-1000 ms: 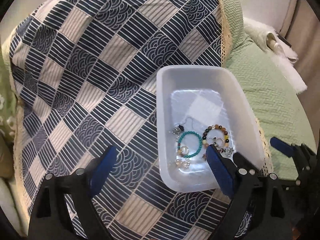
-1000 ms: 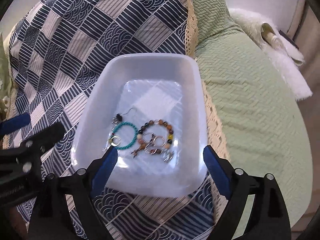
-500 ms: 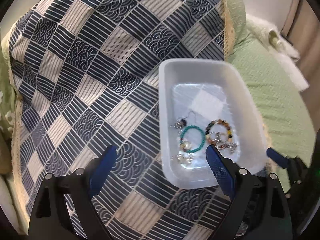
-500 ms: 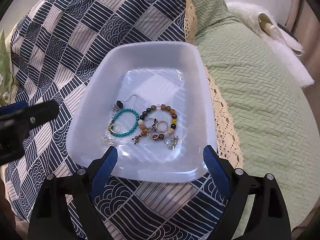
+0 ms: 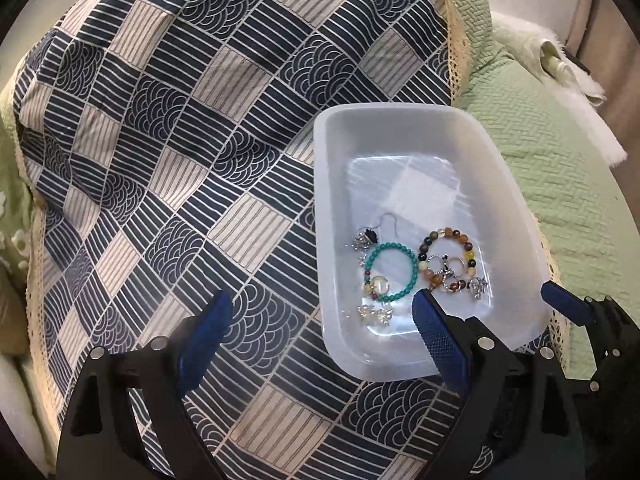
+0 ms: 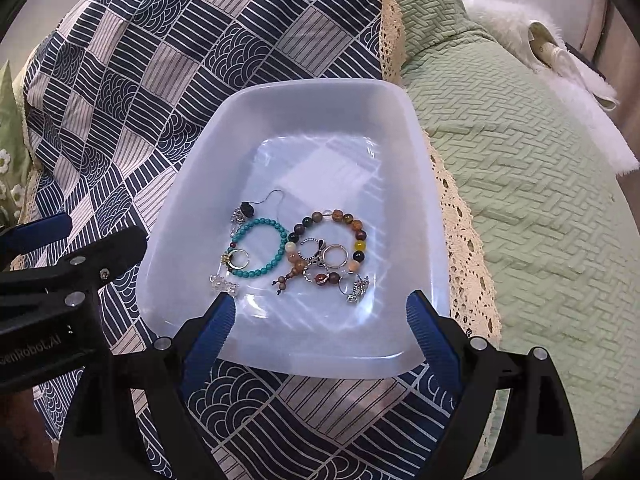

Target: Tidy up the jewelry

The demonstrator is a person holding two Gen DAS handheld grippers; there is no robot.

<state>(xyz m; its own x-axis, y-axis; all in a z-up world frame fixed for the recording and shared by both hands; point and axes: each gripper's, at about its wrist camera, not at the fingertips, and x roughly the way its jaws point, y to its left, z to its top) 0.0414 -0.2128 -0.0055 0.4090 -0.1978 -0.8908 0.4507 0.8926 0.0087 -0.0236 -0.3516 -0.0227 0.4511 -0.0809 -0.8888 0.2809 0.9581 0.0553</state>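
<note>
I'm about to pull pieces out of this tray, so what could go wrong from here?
1. The rings lie across the mixed-bead bracelet, so gripping one may drag others along.
2. The white tray sits on soft patterned cloth and could tip or slide if the right gripper presses its rim.

The left claw (image 5: 322,312) hides part of the tray's (image 5: 400,114) near rim (small charms indistinct).

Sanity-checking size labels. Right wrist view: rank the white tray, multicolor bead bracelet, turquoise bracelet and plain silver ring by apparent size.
1. white tray, largest by far.
2. multicolor bead bracelet.
3. turquoise bracelet, only slightly smaller than the multicolor one; the gap is small, so treat it as unsure.
4. plain silver ring, lying inside the multicolor loop.
</note>
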